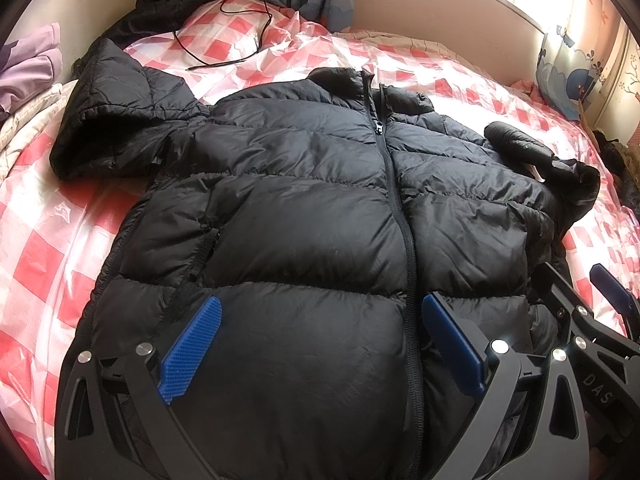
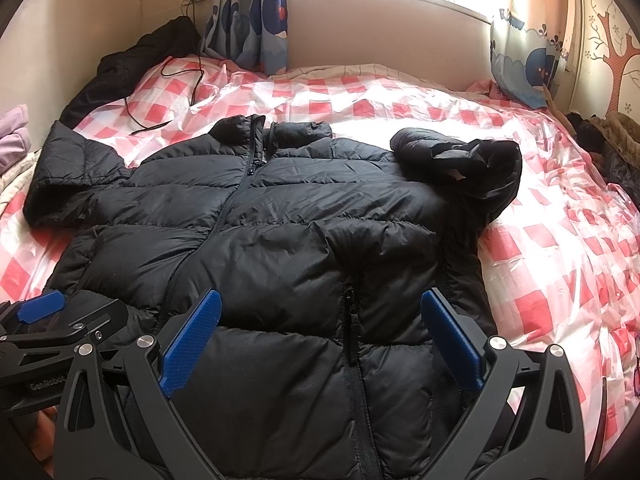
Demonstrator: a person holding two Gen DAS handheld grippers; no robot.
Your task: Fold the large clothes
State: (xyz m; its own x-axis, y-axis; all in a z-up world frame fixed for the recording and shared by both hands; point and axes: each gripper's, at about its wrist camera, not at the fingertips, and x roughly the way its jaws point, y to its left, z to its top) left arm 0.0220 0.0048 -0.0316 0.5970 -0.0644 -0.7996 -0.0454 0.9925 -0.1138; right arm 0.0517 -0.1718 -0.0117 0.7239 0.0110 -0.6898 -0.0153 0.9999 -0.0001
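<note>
black puffer jacket (image 1: pixel 304 208) on checked bed (image 1: pixel 48 248)

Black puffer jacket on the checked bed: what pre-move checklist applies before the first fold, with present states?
1. Black quilted puffer jacket lies front up on pink checked bedcover: ok.
2. Front zipper closed: ok.
3. Left gripper open, empty: ok.
4. Right gripper open, empty: ok.
5. Right-hand sleeve flat: not ok, bunched up.
6. Hem edge straight: cannot tell.

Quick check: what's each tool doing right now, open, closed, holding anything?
Left tool: open, holding nothing, over the black puffer jacket.
Right tool: open, holding nothing, over the same jacket.
</note>
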